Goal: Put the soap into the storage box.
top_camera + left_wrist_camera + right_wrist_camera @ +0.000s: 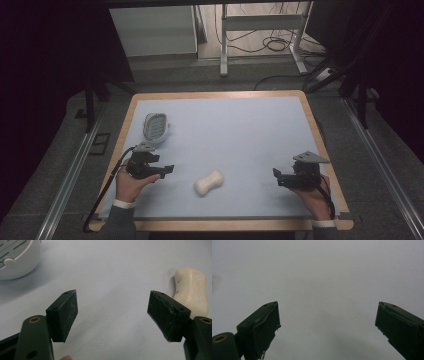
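Note:
A cream bar of soap (209, 182) lies on the pale blue mat near the front, between my two hands. A white soap dish (155, 126) with a slotted insert sits at the left, behind my left gripper (168, 170). In the left gripper view the jaws stand wide apart with nothing between them, left gripper (112, 315) over bare mat, the soap (192, 291) beyond the right jaw and the dish (17, 258) at the top left. My right gripper (276, 175) hovers at the right front, right gripper (328, 325) open over bare mat.
The blue mat (235, 135) covers a wooden table with a raised edge (320, 145). Beyond the table are a grey floor, a metal frame (223, 45) and loose cables (275, 45). Dark curtains flank both sides.

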`<state>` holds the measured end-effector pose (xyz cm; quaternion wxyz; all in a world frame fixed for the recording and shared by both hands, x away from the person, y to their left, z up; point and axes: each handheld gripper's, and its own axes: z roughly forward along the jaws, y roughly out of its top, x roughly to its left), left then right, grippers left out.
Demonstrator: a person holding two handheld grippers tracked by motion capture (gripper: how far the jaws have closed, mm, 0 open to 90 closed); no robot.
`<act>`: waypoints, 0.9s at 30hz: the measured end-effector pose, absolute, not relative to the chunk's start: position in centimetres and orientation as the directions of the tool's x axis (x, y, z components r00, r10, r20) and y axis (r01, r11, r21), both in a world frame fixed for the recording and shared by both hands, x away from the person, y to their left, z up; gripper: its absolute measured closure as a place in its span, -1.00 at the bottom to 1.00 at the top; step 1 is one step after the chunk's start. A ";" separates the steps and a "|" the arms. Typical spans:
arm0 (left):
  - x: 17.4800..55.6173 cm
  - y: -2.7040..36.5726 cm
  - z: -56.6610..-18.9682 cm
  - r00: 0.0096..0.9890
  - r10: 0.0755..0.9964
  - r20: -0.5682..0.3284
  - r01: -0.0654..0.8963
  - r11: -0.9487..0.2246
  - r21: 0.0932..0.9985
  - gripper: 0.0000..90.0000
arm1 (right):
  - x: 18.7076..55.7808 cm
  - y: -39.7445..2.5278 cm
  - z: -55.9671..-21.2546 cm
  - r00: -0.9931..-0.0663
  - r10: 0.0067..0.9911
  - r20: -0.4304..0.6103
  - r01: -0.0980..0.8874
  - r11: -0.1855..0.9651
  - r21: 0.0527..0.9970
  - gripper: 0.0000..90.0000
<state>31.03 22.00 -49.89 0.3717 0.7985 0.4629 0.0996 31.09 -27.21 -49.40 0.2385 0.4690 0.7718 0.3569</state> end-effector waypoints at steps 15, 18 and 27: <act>30.6 22.2 -49.6 0.550 0.816 -0.176 0.658 -0.295 0.693 -0.46 | 30.8 -27.9 -48.9 -0.436 0.900 -0.027 0.548 0.289 0.785 -0.83; 30.6 22.1 -49.5 0.553 0.818 -0.159 0.659 -0.313 0.684 -0.48 | 30.8 -28.5 -49.0 -0.425 0.905 -0.018 0.553 0.276 0.786 -0.83; 30.4 21.9 -47.0 0.573 0.812 -0.112 0.653 -0.370 0.661 -0.48 | 30.5 -29.1 -48.9 -0.428 0.904 -0.010 0.544 0.267 0.795 -0.83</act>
